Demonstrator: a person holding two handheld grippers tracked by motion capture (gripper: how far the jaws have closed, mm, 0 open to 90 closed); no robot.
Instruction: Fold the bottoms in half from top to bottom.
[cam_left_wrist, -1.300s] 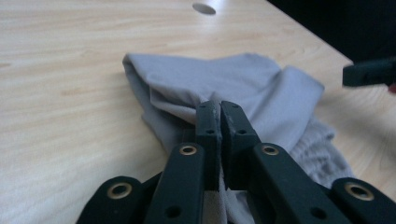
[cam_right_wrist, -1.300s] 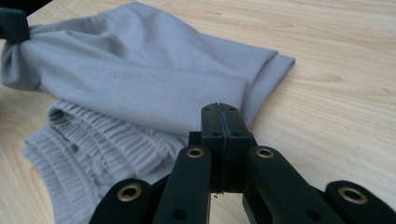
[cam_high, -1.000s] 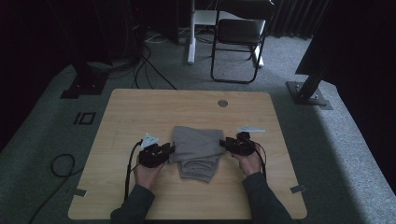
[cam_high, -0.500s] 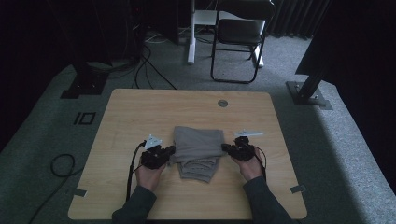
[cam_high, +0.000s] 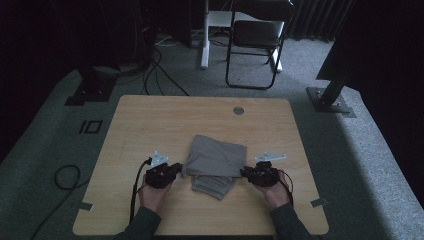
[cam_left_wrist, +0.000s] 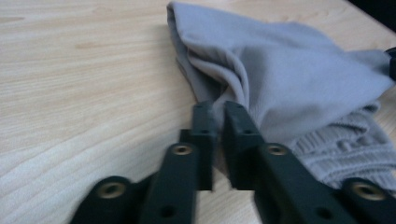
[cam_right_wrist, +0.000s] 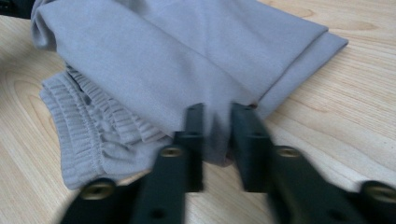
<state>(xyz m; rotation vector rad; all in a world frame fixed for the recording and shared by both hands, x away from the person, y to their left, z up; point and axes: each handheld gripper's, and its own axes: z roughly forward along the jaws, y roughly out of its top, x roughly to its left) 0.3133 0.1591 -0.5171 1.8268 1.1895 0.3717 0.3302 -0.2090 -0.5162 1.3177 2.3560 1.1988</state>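
A folded grey garment (cam_high: 214, 162) lies near the middle of the wooden tabletop (cam_high: 150, 120), toward the person's side, with a ribbed waistband or cuff sticking out beneath its near edge. The left tool (cam_high: 174, 169) sits at the garment's left edge and the right tool (cam_high: 246, 172) at its right edge.

In the left gripper view the jaws stand close together with a bunched fold of the grey cloth (cam_left_wrist: 280, 79) between them; they have just been opening a little, yet they seem to be pinching the fabric, though blur at the tips makes this hard to confirm. In the right gripper view the jaws, which have also just been opening, straddle the folded edge of the garment (cam_right_wrist: 187, 56), apparently gripping it.

The cloth looks soft, light and limp: it will sag and unfold if lifted by one layer, so the best hold is across all layers at each side fold, both hands moving together.

The high view gives the overall layout and the symmetry of the two hands. The gripper views add the ribbed knit (cam_right_wrist: 88, 140) and the stacked layers.
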